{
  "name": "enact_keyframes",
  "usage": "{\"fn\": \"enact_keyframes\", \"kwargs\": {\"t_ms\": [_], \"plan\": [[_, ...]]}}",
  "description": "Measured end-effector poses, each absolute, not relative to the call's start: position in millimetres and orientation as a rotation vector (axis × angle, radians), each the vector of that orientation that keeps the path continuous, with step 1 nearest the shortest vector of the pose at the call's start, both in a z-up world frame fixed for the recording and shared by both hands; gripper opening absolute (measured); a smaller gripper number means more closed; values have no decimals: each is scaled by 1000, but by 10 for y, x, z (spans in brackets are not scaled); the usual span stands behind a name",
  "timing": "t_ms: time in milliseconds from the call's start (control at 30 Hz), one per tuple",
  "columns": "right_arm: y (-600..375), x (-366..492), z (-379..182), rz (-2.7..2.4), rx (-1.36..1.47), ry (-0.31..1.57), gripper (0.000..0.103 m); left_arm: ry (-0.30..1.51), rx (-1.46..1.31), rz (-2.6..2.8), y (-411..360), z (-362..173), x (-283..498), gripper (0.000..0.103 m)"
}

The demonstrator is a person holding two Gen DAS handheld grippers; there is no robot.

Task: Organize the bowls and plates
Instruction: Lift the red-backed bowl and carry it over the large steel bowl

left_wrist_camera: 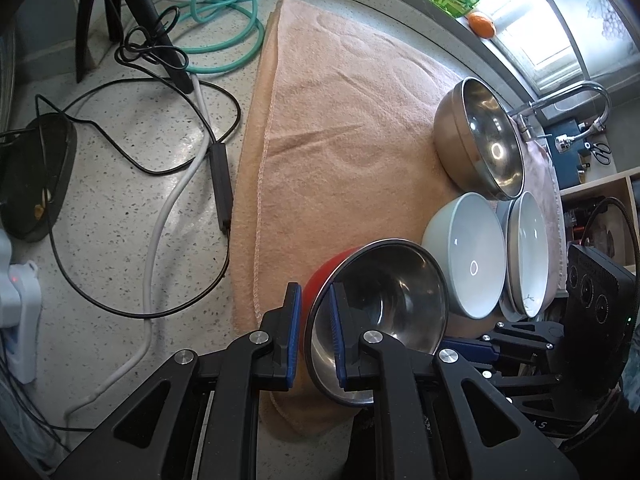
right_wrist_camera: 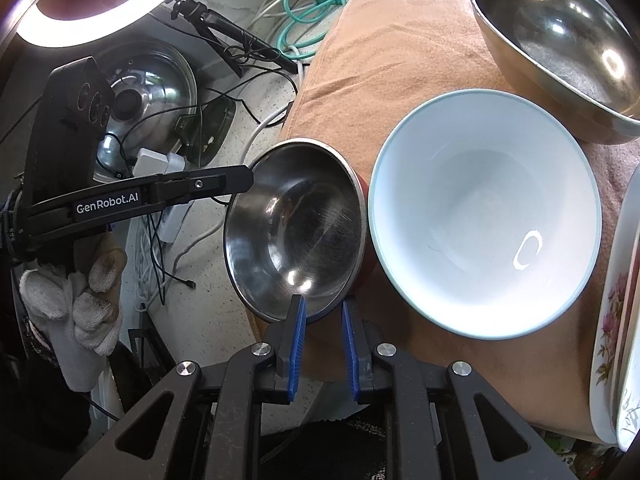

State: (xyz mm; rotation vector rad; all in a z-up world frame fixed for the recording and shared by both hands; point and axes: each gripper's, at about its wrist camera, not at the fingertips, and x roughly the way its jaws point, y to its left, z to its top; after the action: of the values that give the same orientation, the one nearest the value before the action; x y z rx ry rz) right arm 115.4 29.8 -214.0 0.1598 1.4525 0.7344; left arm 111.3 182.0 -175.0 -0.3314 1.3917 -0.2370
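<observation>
Your left tool (left_wrist_camera: 314,320) grips the rim of the small steel bowl (left_wrist_camera: 384,292) at the lower centre of the left wrist view, one blue pad inside the bowl and one outside against its red outer wall. The bowl sits tilted at the near edge of the orange towel (left_wrist_camera: 340,120) spread on the speckled desk (left_wrist_camera: 120,200). Your right tool (right_wrist_camera: 324,312) stands narrowly parted at the same bowl's near rim (right_wrist_camera: 296,228), lower centre of the right wrist view; whether it presses the rim cannot be told. Just right of it lies the pale blue bowl (right_wrist_camera: 484,216), with the large steel bowl (right_wrist_camera: 560,44) at upper right and stacked plates (left_wrist_camera: 528,256) at the right edge.
</observation>
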Motion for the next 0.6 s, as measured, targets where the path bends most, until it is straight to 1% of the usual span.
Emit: {"fn": "enact_keyframes", "kwargs": {"t_ms": [300, 600], "plan": [[258, 1174, -2165, 727, 188, 1467, 16, 1393, -349, -229, 1806, -1751, 1083, 12], [331, 1166, -2114, 755, 186, 1465, 15, 1362, -342, -213, 1873, -1604, 1055, 12]]}}
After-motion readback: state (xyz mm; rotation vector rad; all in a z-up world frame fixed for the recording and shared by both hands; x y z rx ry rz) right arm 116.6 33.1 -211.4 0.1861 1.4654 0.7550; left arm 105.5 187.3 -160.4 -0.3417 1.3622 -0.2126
